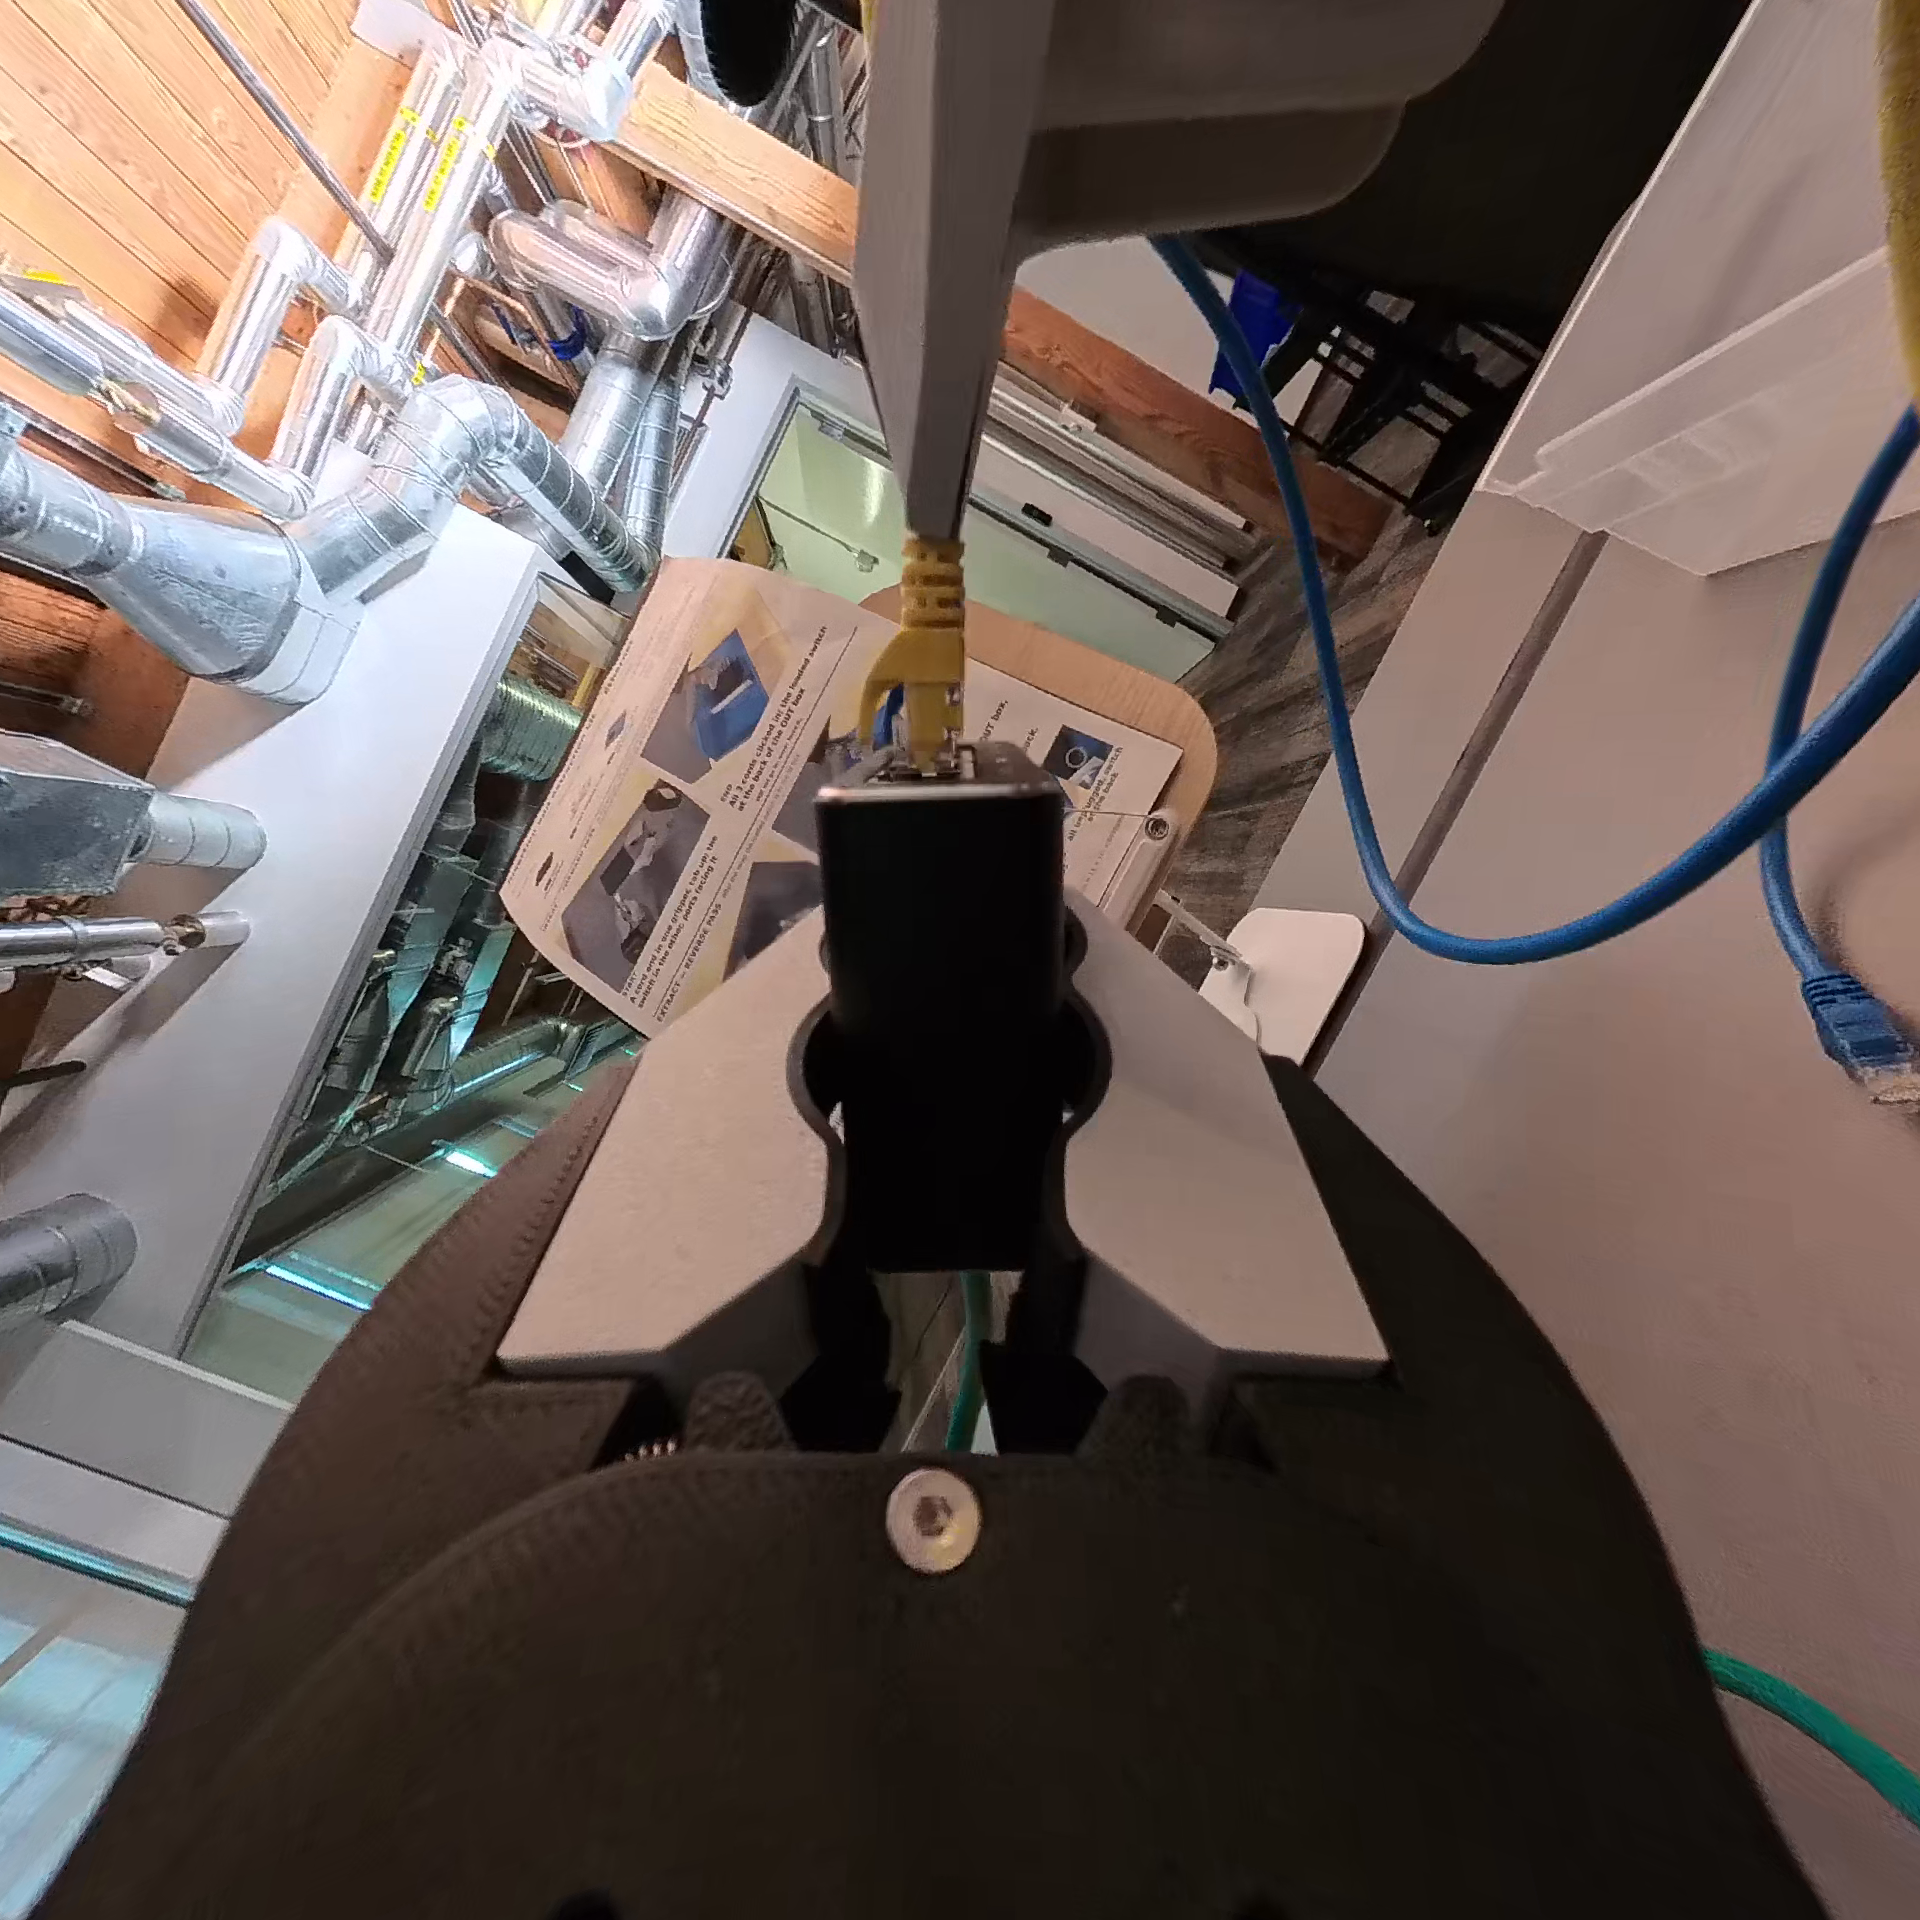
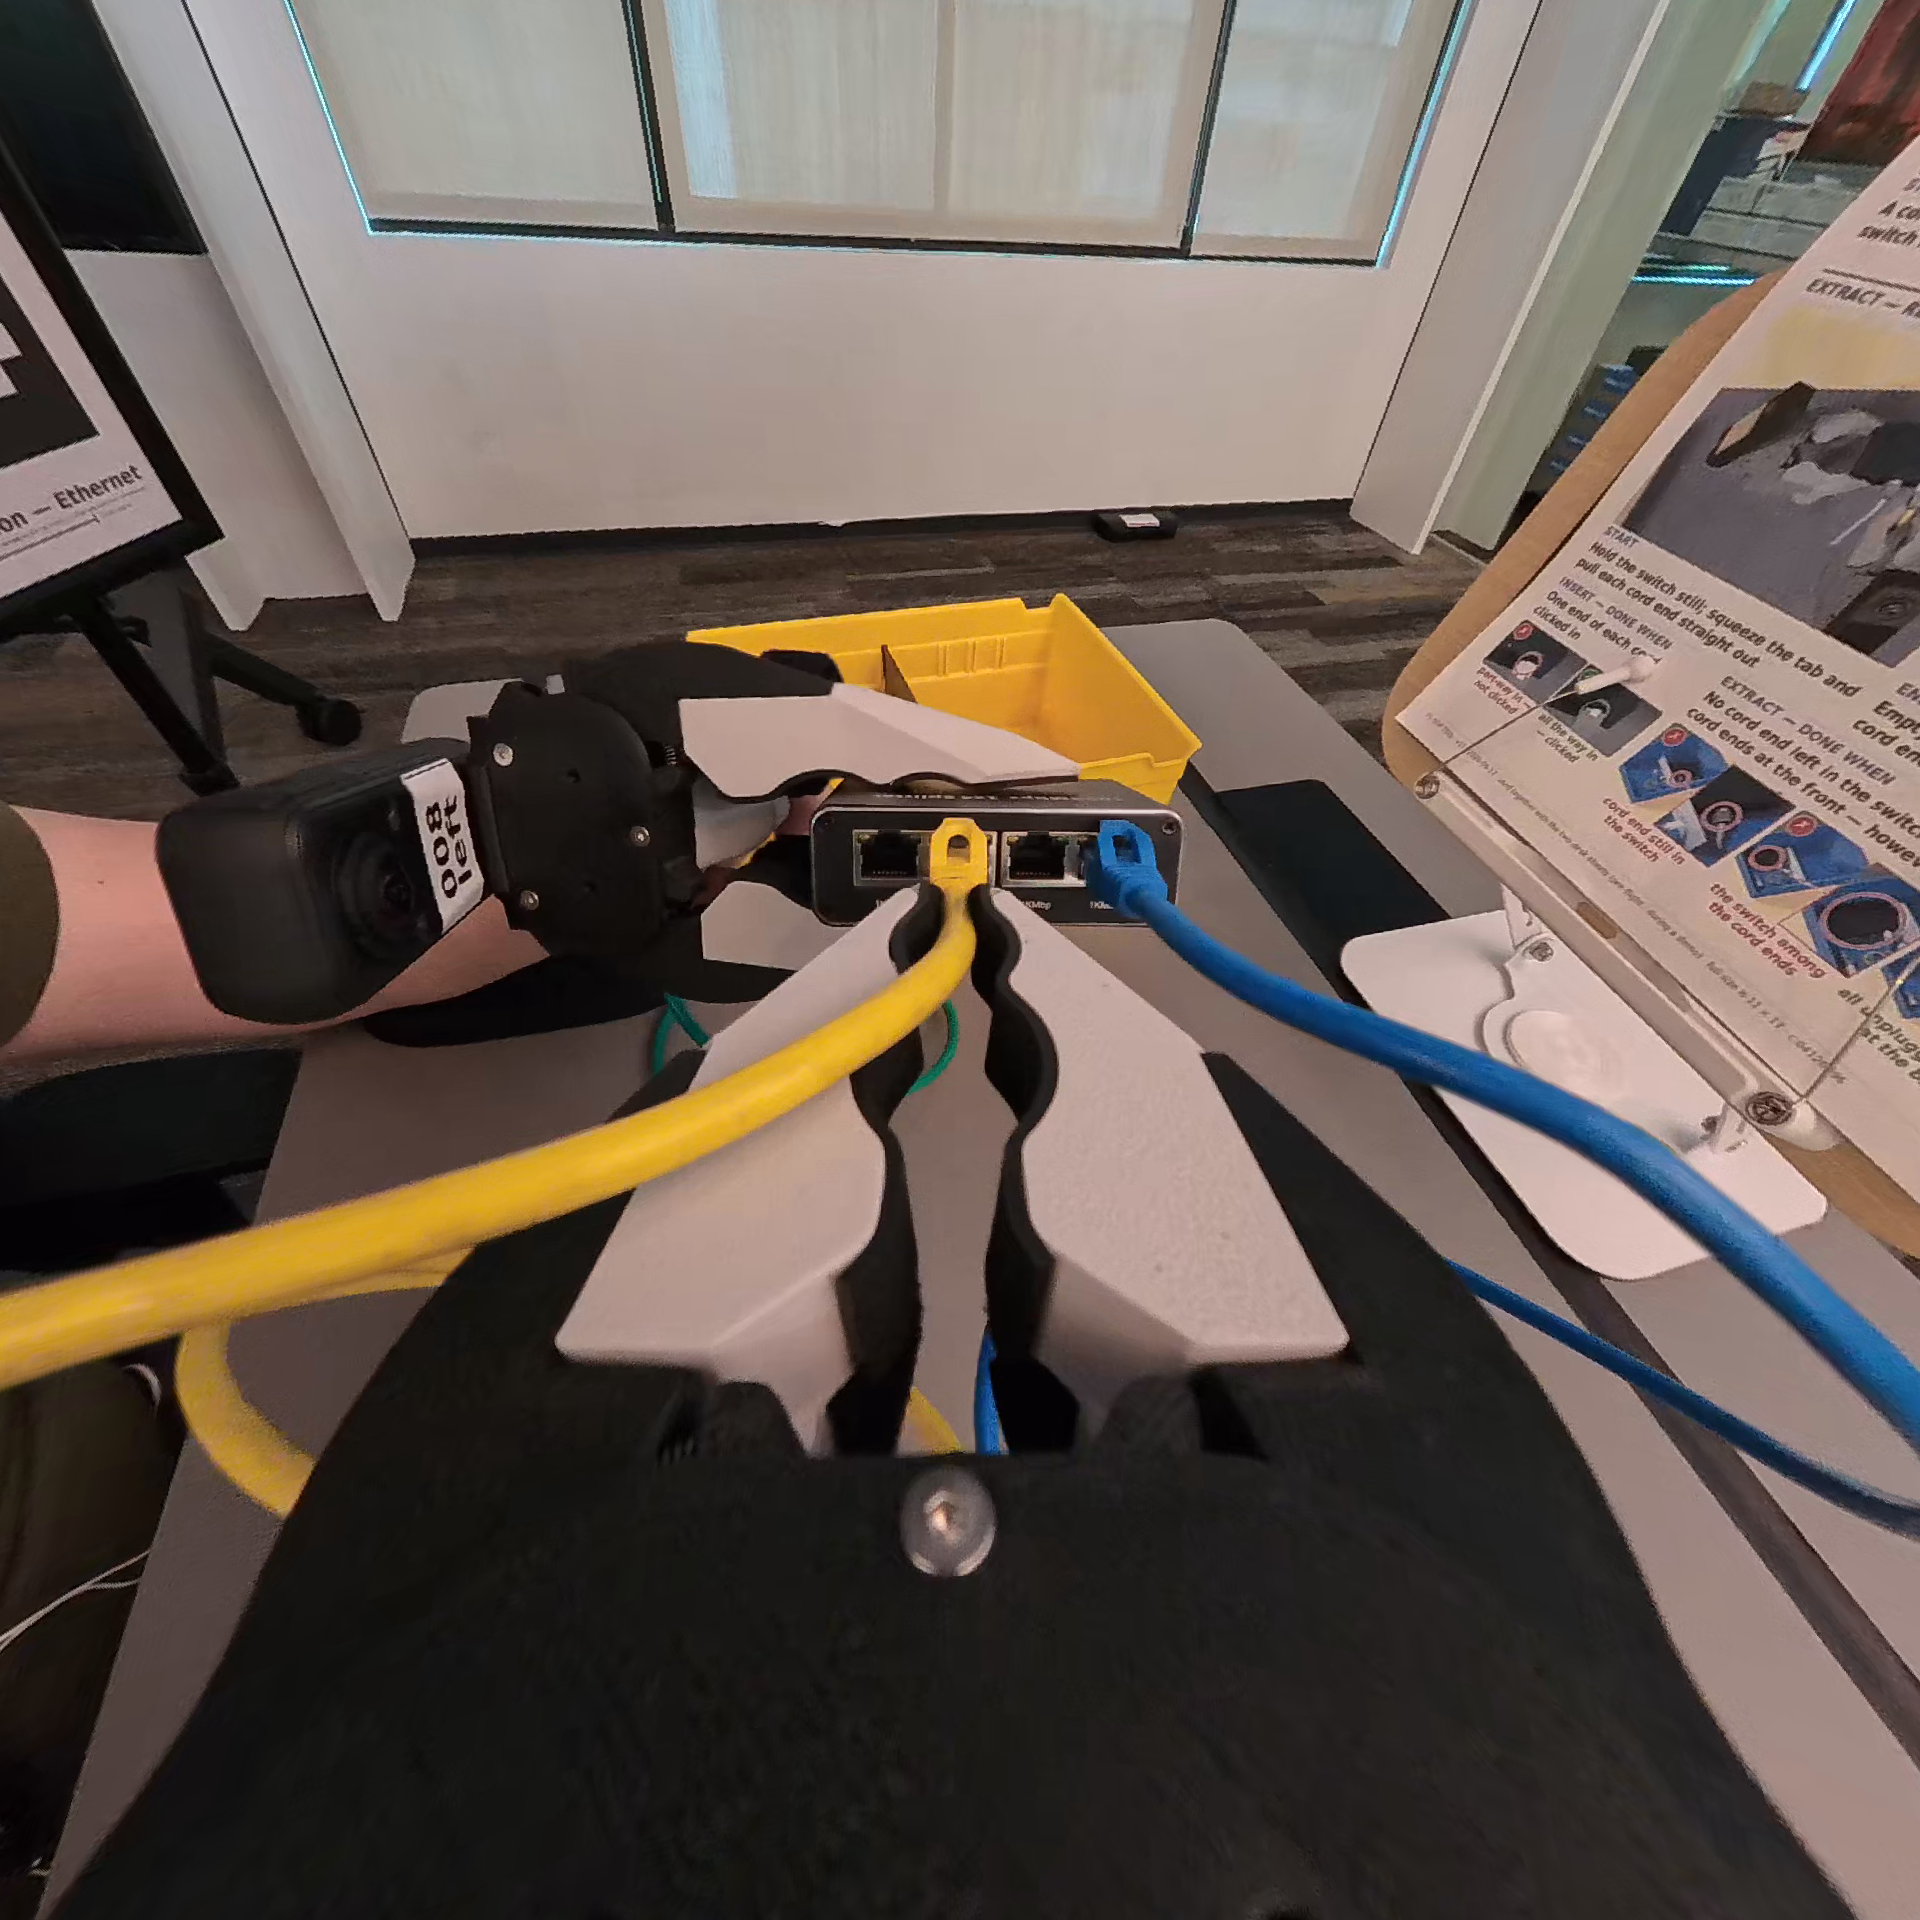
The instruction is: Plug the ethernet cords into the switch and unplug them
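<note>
The black switch [image 2: 995, 862] sits just above the grey tabletop [image 2: 1226, 675], its long axis running left to right in the right wrist view and its port face turned toward that camera. Four ports show in a row: the yellow cord [image 2: 665, 1122] has its plug in the second from the left, and the blue cord [image 2: 1434, 1060] is plugged into the far right one; the other two are open. In the left wrist view the switch [image 1: 940, 997] is seen end-on, pointing away along the fingers.

The left gripper [image 2: 821, 821] has its jaws clamped on the switch's left end. The right gripper [image 2: 961, 920] has its jaws closed on the yellow cord just behind the plug, the cord trailing off to the left over one finger.

A green cord [image 2: 681, 1023] lies on the tabletop under the switch. Behind it stands a yellow bin [image 2: 1101, 686], and to the right an instruction sheet [image 2: 1725, 748] leans on a white stand [image 2: 1558, 1122].
</note>
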Demonstrator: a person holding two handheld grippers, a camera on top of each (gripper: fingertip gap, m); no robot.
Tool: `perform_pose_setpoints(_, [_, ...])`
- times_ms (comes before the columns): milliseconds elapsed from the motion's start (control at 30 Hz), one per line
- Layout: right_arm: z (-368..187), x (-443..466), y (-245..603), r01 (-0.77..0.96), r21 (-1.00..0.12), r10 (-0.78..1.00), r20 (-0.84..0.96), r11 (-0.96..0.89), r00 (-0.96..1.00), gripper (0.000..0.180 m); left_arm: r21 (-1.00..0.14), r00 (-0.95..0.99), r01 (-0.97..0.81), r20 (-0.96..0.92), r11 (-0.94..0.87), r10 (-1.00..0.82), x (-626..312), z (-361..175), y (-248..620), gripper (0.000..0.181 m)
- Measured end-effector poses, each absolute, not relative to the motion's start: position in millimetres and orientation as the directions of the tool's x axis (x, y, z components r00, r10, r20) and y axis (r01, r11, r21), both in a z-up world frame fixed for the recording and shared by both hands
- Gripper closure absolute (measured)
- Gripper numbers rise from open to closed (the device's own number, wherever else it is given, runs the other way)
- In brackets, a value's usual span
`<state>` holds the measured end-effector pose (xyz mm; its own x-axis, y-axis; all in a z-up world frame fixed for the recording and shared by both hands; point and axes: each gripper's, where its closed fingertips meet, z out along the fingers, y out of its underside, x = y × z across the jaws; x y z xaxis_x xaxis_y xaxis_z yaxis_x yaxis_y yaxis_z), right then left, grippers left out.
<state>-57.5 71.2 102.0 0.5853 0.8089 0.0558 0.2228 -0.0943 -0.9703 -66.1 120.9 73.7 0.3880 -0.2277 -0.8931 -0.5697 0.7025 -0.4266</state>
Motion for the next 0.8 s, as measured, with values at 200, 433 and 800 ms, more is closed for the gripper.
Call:
perform_pose_setpoints(200, [97, -52, 76, 0.236, -0.964, 0.792, 0.052, -0.119, 0.609, 0.175, -0.407, 0.367, -0.57, -0.903, 0.714, -0.222, -61, 71, 116, 0.15])
perform_pose_setpoints(433, [106, -49, 82, 0.106, -0.985, 0.823, -0.053, -0.136, 0.566, 0.165, -0.394, 0.373, -0.562, -0.906, 0.727, -0.202, -64, 82, 115, 0.148])
perform_pose_setpoints(800, [101, -64, 72, 0.133, -0.981, 0.869, -0.06, -0.143, 0.491, 0.169, -0.373, 0.365, -0.542, -0.912, 0.753, -0.189, -61, 87, 104, 0.148])
